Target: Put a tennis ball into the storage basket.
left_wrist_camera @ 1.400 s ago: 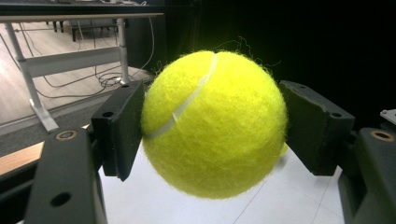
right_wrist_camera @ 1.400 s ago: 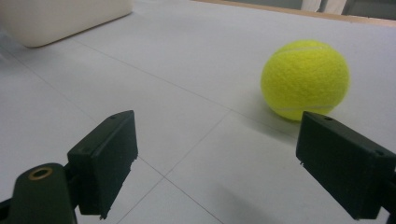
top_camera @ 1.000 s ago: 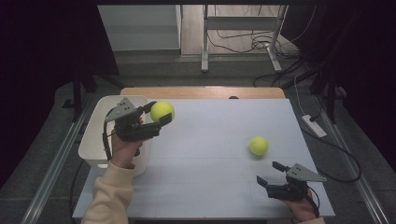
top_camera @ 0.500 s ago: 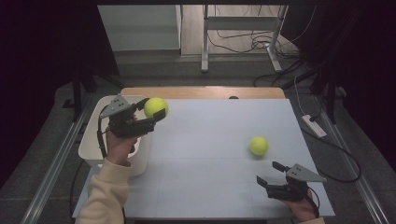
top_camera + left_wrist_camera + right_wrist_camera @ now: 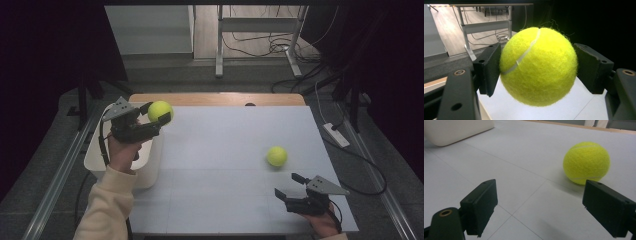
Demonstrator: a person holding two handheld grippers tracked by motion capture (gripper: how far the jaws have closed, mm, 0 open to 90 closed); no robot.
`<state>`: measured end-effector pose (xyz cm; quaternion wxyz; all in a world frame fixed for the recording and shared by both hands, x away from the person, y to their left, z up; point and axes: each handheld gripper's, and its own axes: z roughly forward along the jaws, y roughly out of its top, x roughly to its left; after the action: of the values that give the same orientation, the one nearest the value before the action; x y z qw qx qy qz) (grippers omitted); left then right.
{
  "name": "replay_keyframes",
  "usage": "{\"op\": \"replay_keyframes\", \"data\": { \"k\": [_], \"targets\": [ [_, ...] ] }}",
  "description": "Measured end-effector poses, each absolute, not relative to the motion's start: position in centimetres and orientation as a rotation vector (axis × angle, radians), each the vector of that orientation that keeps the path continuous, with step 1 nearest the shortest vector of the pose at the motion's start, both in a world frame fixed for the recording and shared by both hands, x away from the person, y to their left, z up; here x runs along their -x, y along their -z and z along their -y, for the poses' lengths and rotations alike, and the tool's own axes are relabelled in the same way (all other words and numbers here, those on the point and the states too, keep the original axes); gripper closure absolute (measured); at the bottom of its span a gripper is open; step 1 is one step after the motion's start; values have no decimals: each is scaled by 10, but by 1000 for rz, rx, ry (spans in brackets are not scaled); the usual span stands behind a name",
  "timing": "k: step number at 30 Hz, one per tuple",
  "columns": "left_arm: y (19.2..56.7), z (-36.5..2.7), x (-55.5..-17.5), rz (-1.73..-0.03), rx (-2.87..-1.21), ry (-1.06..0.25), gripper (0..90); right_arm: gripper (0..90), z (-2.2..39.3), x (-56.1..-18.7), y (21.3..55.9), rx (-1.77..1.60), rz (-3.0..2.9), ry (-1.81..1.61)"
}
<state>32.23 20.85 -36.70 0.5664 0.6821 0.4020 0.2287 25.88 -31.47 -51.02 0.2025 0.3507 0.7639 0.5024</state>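
My left gripper [image 5: 156, 117] is shut on a yellow tennis ball [image 5: 160, 110] and holds it in the air at the table's left edge, beside the white bin [image 5: 102, 165]. In the left gripper view that tennis ball [image 5: 537, 66] sits squeezed between both black jaws. A second tennis ball [image 5: 276, 156] lies on the white table [image 5: 220, 150] at the right. My right gripper [image 5: 291, 186] rests low near the front right corner, open, with nothing between its jaws. In the right gripper view the second ball [image 5: 586, 163] lies ahead and to the right of the open gripper [image 5: 546, 205].
The white bin [image 5: 456, 130] stands off the table's left side. A wooden strip [image 5: 215, 99] runs along the table's far edge. Beyond it are a metal desk frame [image 5: 260, 30] and cables on the floor. A power strip [image 5: 336, 135] lies right of the table.
My left gripper has carried its ball leftward, from over the table towards the bin. The right gripper and the second ball have stayed put.
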Motion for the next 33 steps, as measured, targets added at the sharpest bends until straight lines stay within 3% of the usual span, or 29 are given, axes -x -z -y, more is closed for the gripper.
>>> {"op": "replay_keyframes", "data": {
  "k": [33],
  "targets": [
    [371,-237,-347,-1084,-1638,-546,275,128,315,-259,510,-979,-2128,-1401]
  ]
}}
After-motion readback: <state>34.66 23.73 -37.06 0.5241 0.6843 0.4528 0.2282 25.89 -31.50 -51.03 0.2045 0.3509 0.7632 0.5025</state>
